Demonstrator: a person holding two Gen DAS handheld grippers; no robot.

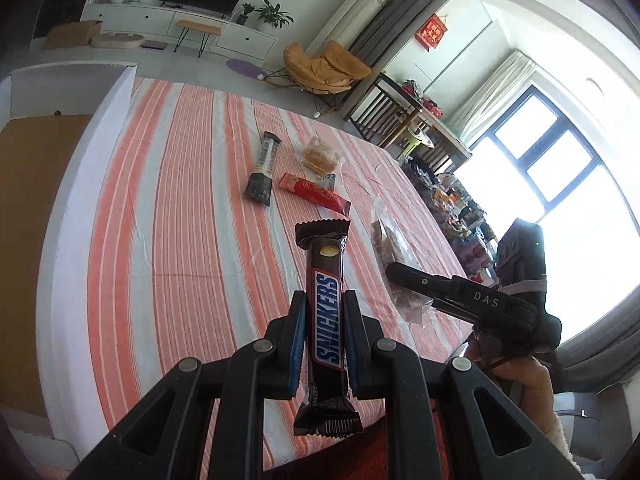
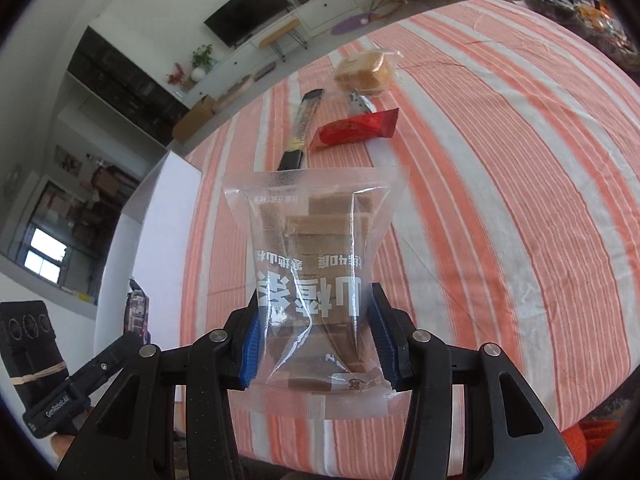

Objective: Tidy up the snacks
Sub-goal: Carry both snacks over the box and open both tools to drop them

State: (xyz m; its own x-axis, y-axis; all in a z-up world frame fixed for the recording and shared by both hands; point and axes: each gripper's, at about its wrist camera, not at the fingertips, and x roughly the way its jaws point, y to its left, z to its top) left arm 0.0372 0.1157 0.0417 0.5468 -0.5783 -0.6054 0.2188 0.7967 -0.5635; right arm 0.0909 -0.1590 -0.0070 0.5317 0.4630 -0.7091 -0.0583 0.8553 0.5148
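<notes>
My left gripper (image 1: pixel 325 312) is shut on a Snickers bar (image 1: pixel 326 322), held upright above the striped tablecloth (image 1: pixel 180 240). My right gripper (image 2: pixel 314 320) is shut on a clear bag of brown snack slices (image 2: pixel 316 264); the bag also shows in the left wrist view (image 1: pixel 394 256), with the right gripper (image 1: pixel 404 274) at its side. On the cloth lie a black-and-yellow bar (image 1: pixel 264 170) (image 2: pixel 300 130), a red packet (image 1: pixel 314 192) (image 2: pixel 354 130) and a wrapped cake (image 1: pixel 322 155) (image 2: pixel 366 68).
A white box (image 1: pixel 72 92) with a brown cardboard floor stands at the table's left edge; its wall shows in the right wrist view (image 2: pixel 160 216). A small silvery wrapper (image 2: pixel 358 102) lies by the cake. Cluttered snacks (image 1: pixel 452 200) line the table's far right edge.
</notes>
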